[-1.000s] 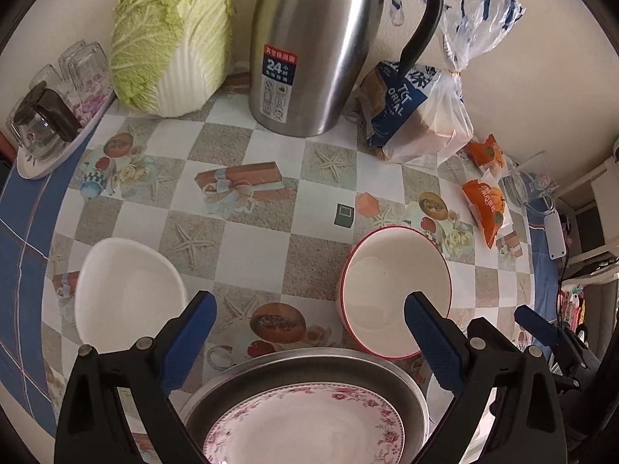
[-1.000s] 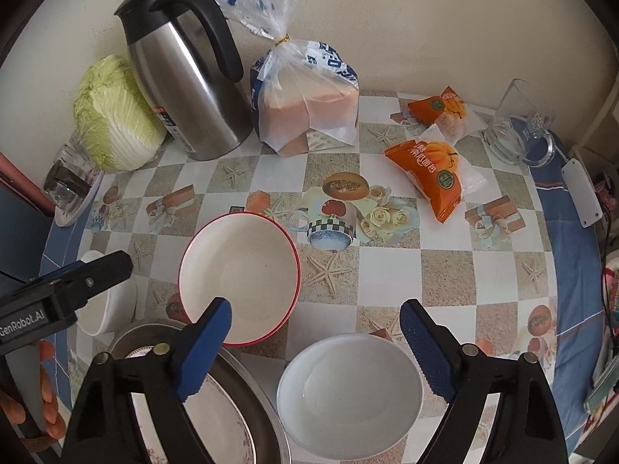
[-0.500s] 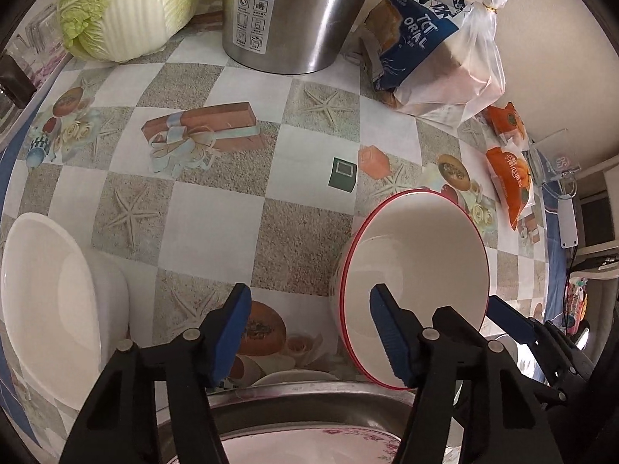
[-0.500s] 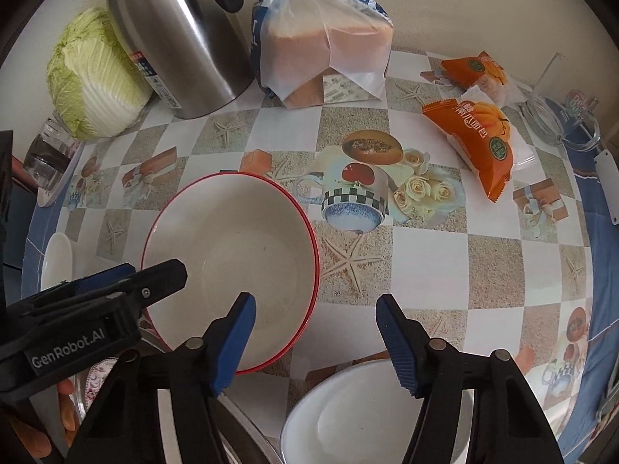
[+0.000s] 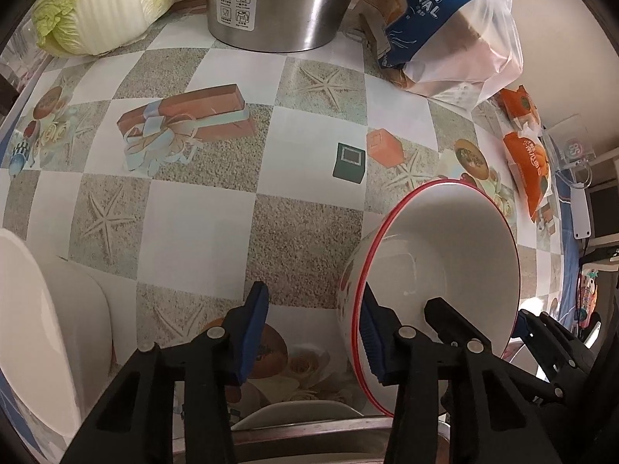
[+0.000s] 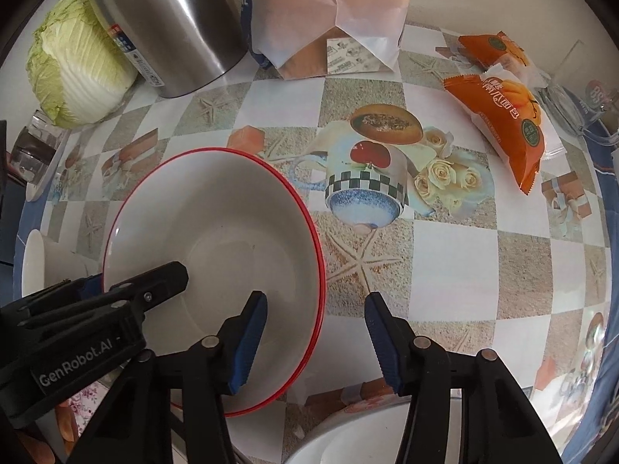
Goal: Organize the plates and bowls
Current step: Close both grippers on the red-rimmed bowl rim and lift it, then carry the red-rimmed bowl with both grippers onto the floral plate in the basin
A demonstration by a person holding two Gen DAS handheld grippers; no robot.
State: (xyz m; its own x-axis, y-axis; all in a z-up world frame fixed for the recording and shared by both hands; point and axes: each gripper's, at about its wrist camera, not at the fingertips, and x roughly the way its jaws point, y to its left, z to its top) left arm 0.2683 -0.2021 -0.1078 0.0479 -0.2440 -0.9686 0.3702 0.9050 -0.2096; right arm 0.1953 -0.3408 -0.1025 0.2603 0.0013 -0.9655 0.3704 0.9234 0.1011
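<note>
A white bowl with a red rim (image 5: 445,255) (image 6: 216,232) sits on the patterned table. My left gripper (image 5: 311,332) straddles its left rim, one pad inside and one outside. Its jaws are closing, and the outer pad still stands off the wall. My right gripper (image 6: 315,344) straddles the opposite rim the same way, jaws closing with a gap on both sides. A plain white bowl (image 5: 38,328) (image 6: 35,266) stands to the left. Another white bowl (image 6: 348,437) lies under the right gripper. A metal tray (image 5: 309,429) holds a floral plate (image 6: 85,398).
Along the wall stand a steel kettle (image 5: 271,0), a cabbage (image 5: 104,4) and a bread bag (image 5: 437,27). Orange snack packs (image 6: 503,116) and a glass mug (image 6: 572,104) lie on the right, with glasses (image 6: 31,147) on a tray at the far left.
Both grippers came down onto the red-rimmed bowl from opposite sides. Their jaws have narrowed from wide open, each now astride the rim.
</note>
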